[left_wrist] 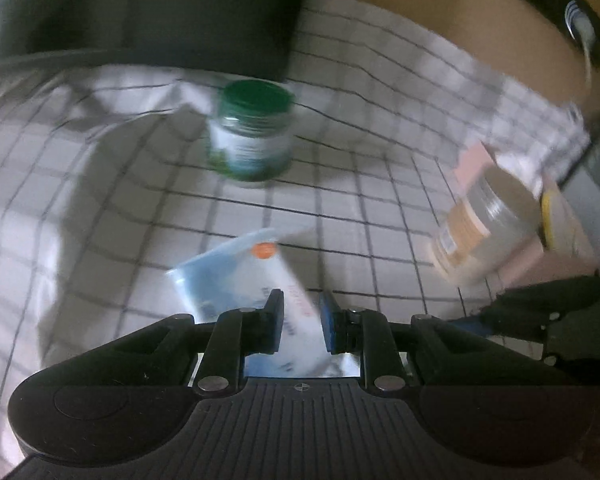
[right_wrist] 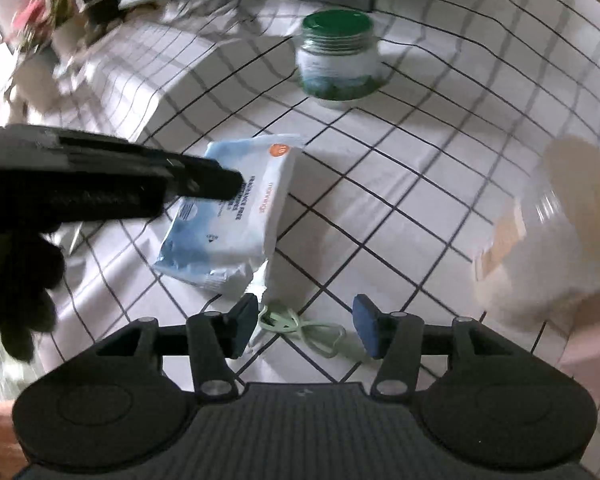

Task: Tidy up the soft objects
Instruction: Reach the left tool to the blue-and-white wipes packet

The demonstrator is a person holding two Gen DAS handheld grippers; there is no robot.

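1. The wet-wipes pack is blue and white with an orange round mark near its top corner. Its print is blurred: "FRAGRANCE FREE" reads faintly, the orange vertical word beside it does not.
2. The left gripper pinches this pack between its 2 blue pads. In the left wrist view the pack stands tilted ahead of the fingers, its lower end hidden between them.
3. From the right wrist view the left gripper reaches in from the left and covers the pack's upper left side.
4. The right gripper has its fingers spread and holds nothing. A pale green cord lies looped between the fingertips on the checked cloth.
5. The pack's lower corner lies just ahead of the right gripper's left fingertip.
6. A green-lidded jar stands far ahead of both grippers; its label is too blurred to read.
7. A second jar with a tan label lies tilted to the right of the left fingers, smeared by motion and unreadable.
8. Open cloth shows between the pack and the green-lidded jar.
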